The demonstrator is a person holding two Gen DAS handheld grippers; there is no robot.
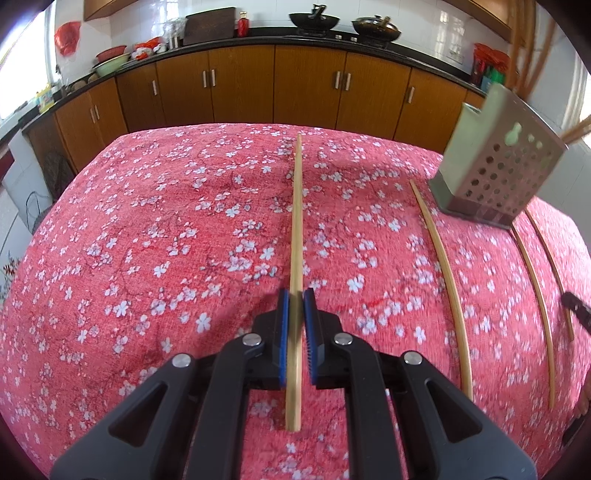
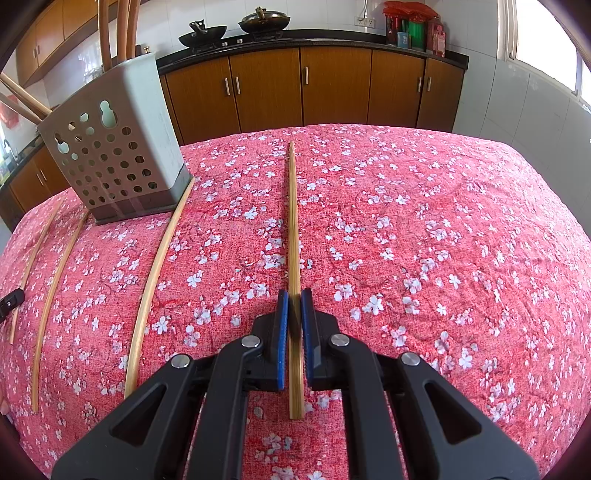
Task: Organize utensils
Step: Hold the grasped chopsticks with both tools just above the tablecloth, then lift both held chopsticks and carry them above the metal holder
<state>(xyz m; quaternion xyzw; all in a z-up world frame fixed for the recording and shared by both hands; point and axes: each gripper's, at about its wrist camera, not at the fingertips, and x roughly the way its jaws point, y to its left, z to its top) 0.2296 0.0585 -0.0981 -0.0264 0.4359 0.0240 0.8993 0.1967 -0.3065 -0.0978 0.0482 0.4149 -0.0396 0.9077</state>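
Observation:
My left gripper is shut on a bamboo chopstick that points straight ahead over the red flowered tablecloth. My right gripper is shut on another bamboo chopstick, also pointing ahead. A grey perforated utensil holder stands at the right of the left wrist view and at the left of the right wrist view, with several chopsticks standing in it. Three loose chopsticks lie on the cloth between the grippers: one, a second and a third.
The table is covered with a red cloth with white blossoms. Wooden kitchen cabinets and a counter with woks run behind it. The tip of the other gripper shows at the frame edge.

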